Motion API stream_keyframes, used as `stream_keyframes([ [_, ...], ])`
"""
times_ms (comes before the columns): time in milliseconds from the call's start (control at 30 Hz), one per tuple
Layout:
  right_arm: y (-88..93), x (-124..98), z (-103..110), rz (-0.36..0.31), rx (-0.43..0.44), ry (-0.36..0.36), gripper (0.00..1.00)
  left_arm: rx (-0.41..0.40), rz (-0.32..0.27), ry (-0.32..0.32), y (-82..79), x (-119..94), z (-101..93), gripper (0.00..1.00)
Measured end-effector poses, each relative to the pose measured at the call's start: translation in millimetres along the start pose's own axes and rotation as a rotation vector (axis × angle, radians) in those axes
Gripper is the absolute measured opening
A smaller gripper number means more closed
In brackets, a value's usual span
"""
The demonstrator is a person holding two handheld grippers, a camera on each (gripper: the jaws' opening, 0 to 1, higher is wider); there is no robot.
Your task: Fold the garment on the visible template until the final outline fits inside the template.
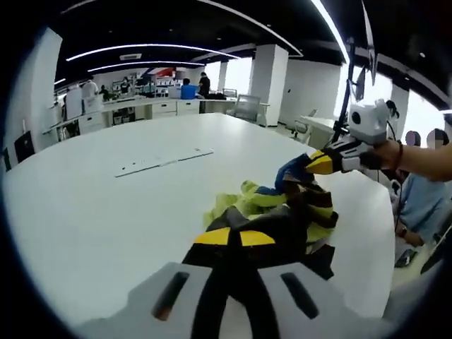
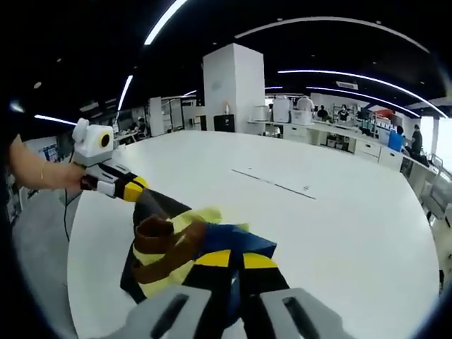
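Now the garment sits bunched on the near edge of the white desk, a heap of yellow, blue, brown and dark cloth, not spread flat at all. In the right gripper view it reads as a crumpled mound with a brown band curling over a yellow panel.

Left tongs are pressed together on the dark near fold of the cloth, yellow tips buried in it. Right tongs likewise look pinched onto the blue-and-dark edge closest to them. Each gripper also appears in the other's picture, reaching in from the far side of the heap: the right one comes in at the upper right with a corner of fabric at its tip, the left one at the left, touching the dark edge.

Further out on the desk lies a thin pale outline, well apart from the heap, seen as a faint line in the right gripper view; I take that for the template, though it's too faint to be sure.

By my reading we're at the very start: both ends gripped, nothing folded. The next move calls for drawing the two grips apart to open the cloth out, then carrying it across to that outline and laying it flat. Offices and people sit far behind.
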State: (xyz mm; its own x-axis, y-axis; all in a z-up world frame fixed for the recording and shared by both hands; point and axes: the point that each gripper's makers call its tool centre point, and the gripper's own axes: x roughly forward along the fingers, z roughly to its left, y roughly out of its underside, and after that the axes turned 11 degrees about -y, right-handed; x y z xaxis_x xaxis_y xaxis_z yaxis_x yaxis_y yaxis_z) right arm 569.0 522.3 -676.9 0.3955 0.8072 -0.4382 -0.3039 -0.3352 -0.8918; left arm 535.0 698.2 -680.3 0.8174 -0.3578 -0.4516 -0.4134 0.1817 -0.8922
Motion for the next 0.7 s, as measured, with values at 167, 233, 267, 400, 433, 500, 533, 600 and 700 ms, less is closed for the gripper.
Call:
stream_keyframes([
  [167, -8.2, -16, -11, -0.004, -0.028, 0.056, 0.00, -0.004, -0.020, -0.027, -15.0, -15, 6.3, 0.00],
  [233, -10.8, -21, -16, -0.008, -0.035, 0.074, 0.00, 0.002, -0.033, -0.035, -22.0, -19, 9.4, 0.00],
  [267, -11.1, -22, -17, -0.007, -0.036, 0.077, 0.00, 0.007, -0.039, -0.041, -24.9, -21, 11.2, 0.00],
  [400, -13.7, -27, -29, 0.000, -0.042, 0.107, 0.00, 0.065, -0.052, -0.075, -34.3, -27, 20.2, 0.00],
  [433, -15.0, -28, -31, -0.002, -0.042, 0.113, 0.00, 0.069, -0.050, -0.080, -35.1, -27, 21.7, 0.00],
  [500, -20.0, -31, -36, -0.016, -0.040, 0.126, 0.00, 0.074, -0.046, -0.093, -36.9, -28, 26.4, 0.00],
  [533, -24.0, -33, -40, -0.031, -0.035, 0.140, 0.00, 0.069, -0.044, -0.101, -37.4, -29, 29.6, 0.00],
  [600, -29.3, -35, -44, -0.046, -0.028, 0.154, 0.00, 0.063, -0.035, -0.121, -36.5, -29, 36.0, 0.00],
  [700, -35.9, -36, -54, -0.074, -0.010, 0.171, 0.00, 0.041, -0.014, -0.135, -33.2, -29, 45.2, 0.00],
])
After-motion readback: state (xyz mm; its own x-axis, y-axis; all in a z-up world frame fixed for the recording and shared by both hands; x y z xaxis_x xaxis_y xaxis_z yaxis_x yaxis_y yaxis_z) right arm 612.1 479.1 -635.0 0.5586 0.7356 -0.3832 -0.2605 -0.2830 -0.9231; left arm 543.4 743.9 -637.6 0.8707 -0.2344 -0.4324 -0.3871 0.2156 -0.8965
